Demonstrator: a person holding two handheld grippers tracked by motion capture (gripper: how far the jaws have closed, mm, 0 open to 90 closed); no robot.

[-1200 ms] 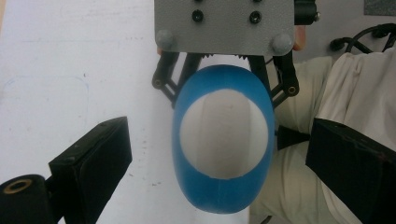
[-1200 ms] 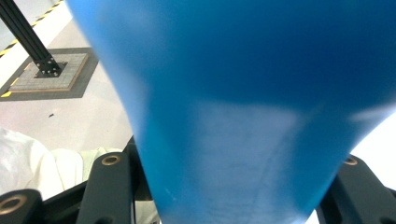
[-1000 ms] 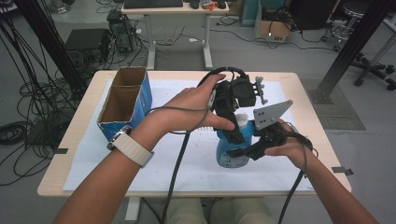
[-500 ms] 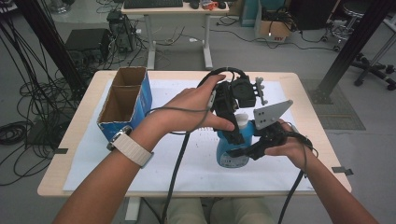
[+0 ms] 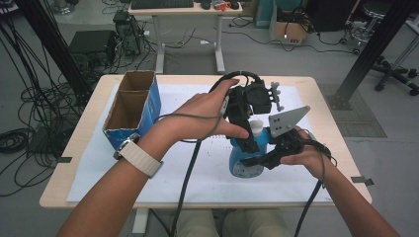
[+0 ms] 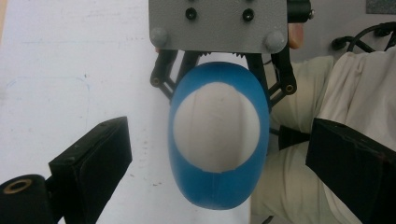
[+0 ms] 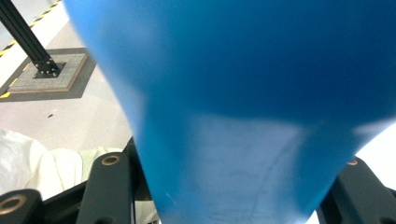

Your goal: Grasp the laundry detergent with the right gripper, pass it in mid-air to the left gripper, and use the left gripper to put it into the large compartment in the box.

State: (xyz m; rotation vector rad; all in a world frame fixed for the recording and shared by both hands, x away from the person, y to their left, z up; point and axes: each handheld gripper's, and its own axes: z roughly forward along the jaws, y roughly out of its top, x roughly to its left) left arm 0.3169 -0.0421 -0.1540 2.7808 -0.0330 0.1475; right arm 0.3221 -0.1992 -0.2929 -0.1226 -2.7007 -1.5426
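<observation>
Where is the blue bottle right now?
In the high view the blue bottle stands on the white sheet right of the table's middle, gripped by the right tongs, the left tongs directly above.

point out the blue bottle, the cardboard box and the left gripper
blue bottle [image 5: 242, 165], high view, lower body.
cardboard box [image 5: 148, 106], high view, blue side wall.
left gripper [image 6: 219, 172], left gripper view, midway between its open jaws.
</observation>
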